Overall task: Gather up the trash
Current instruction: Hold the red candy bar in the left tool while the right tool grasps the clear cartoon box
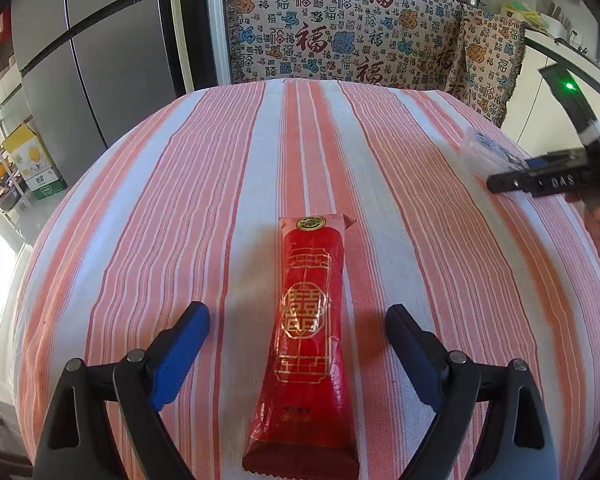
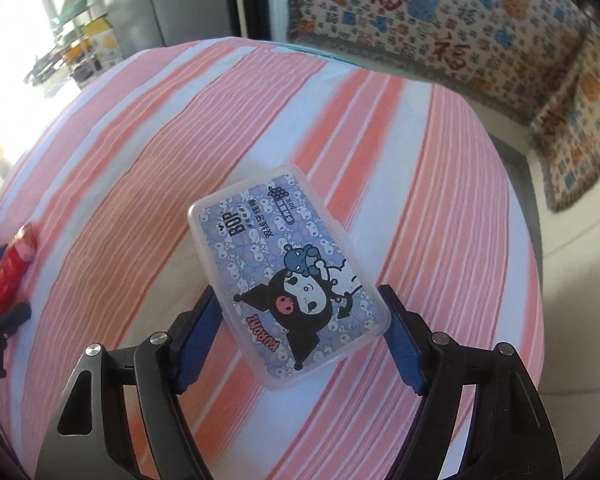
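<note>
Left wrist view, over the striped cloth: we see the pink-and-white striped tablecloth (image 1: 220, 200) covering the table, and it is our landmark.
Red packet: a long red foil snack wrapper with gold lattice print (image 1: 306, 320) lies flat on the cloth near its front edge, lengthwise between our left fingers.
Left gripper: the left gripper (image 1: 298, 344) stands spread wide, its blue pads either side of the wrapper and clear of it; we judge this pick not yet made.
Far right of the cloth: the right gripper (image 1: 496, 168) appears at the cloth's right edge with a pale box in it, blurred.
Right wrist view, above the cloth: a flat translucent plastic box with a purple cartoon label (image 2: 286, 276) sits tilted between the right fingers, which pinch its long sides; it looks lifted off the cloth.
Cloth's left side: the red wrapper shows there.
Progress: one item in hand, one left on the cloth; we see no bin, so nothing is disposed of yet.
</note>
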`<state>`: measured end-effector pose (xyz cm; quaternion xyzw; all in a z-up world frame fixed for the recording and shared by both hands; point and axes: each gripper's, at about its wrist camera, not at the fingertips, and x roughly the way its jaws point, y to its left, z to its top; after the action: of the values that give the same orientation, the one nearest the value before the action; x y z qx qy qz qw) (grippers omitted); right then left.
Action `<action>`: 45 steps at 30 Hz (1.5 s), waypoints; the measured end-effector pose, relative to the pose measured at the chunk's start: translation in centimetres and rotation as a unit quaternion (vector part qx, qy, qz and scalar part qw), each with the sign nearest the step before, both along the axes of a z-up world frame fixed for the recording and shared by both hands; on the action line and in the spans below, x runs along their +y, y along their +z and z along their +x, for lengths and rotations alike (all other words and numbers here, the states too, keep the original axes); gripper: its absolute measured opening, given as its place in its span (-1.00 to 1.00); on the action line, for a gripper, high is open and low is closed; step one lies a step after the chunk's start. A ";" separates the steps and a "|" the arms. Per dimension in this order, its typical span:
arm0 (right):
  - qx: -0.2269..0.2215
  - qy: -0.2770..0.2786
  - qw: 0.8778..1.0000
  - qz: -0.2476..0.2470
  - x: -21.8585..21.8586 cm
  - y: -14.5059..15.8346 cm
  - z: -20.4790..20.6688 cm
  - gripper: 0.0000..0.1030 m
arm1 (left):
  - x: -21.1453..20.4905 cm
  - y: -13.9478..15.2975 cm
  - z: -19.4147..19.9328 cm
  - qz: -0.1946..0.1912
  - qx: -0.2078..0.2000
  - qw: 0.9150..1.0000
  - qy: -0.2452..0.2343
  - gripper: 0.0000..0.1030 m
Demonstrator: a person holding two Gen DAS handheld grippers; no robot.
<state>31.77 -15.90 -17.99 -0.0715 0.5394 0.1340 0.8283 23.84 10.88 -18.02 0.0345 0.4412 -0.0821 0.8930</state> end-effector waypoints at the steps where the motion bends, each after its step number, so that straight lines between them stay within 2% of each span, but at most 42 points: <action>1: 0.000 -0.008 1.000 0.002 0.4 0.1 -1.5 0.51 | 0.1 0.0 0.0 0.000 0.000 1.000 0.000 0.78; 4: -0.002 -0.006 0.999 0.036 1.8 0.3 -5.7 0.58 | 0.1 0.0 0.0 0.000 0.000 1.000 0.000 0.79; 6: -0.010 0.006 0.998 0.061 3.0 0.3 -8.1 0.82 | 0.0 0.0 0.0 0.001 0.000 1.000 0.000 0.79; 8: -0.026 0.017 0.996 0.082 3.8 0.3 -10.2 0.91 | 0.1 -0.1 0.0 0.001 -0.001 1.000 0.001 0.79; 14: -0.081 0.028 0.996 0.036 4.5 -0.6 -12.8 0.99 | 0.1 -0.1 0.0 0.002 -0.001 1.000 0.001 0.79; 22: -0.083 0.024 0.996 0.036 4.3 -0.8 -12.2 0.99 | 0.2 0.0 0.2 0.001 -0.001 1.000 0.001 0.79; 27: -0.070 0.019 0.997 0.038 3.6 -0.6 -12.4 0.99 | 1.3 0.3 -1.0 -0.028 0.004 0.999 -0.021 0.77; 29: -0.043 -0.002 0.997 0.061 2.1 -0.1 -12.3 0.98 | 1.8 0.6 -1.7 -0.040 0.012 0.998 -0.036 0.77; 32: -0.001 -0.050 0.992 0.117 -0.5 1.2 -11.2 0.98 | 2.4 1.7 -2.0 -0.060 0.014 0.997 -0.049 0.77; 34: 0.010 -0.066 0.992 0.109 -1.0 2.4 -9.3 0.97 | 2.3 2.5 -1.3 -0.062 0.015 0.996 -0.055 0.76; 38: 0.015 -0.031 0.998 0.055 1.6 4.1 -5.5 0.97 | 0.7 2.4 0.3 -0.025 0.035 0.997 -0.068 0.75; 40: 0.030 -0.027 0.999 0.028 3.3 4.0 -4.1 0.97 | -0.2 2.0 0.8 0.004 0.043 0.996 -0.080 0.59; 42: 0.051 -0.032 0.998 0.017 4.1 3.3 -3.1 0.94 | -0.8 1.6 1.1 0.023 0.051 0.995 -0.087 0.15; 43: 0.061 -0.033 0.998 0.012 4.2 2.9 -2.8 0.94 | -1.0 1.4 1.1 0.026 0.055 0.994 -0.088 0.03; 44: 0.069 -0.033 0.997 0.012 4.4 2.6 -2.6 0.87 | -1.1 1.4 1.1 0.028 0.056 0.994 -0.087 -0.24; 45: 0.074 -0.033 0.997 0.014 4.4 2.4 -2.6 0.72 | -1.0 1.3 1.2 0.027 0.058 0.994 -0.086 -0.45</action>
<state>29.19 -11.49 -15.64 -0.0316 0.5991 0.1189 0.7912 24.99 9.88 -16.70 0.0915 0.4894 -0.1485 0.8544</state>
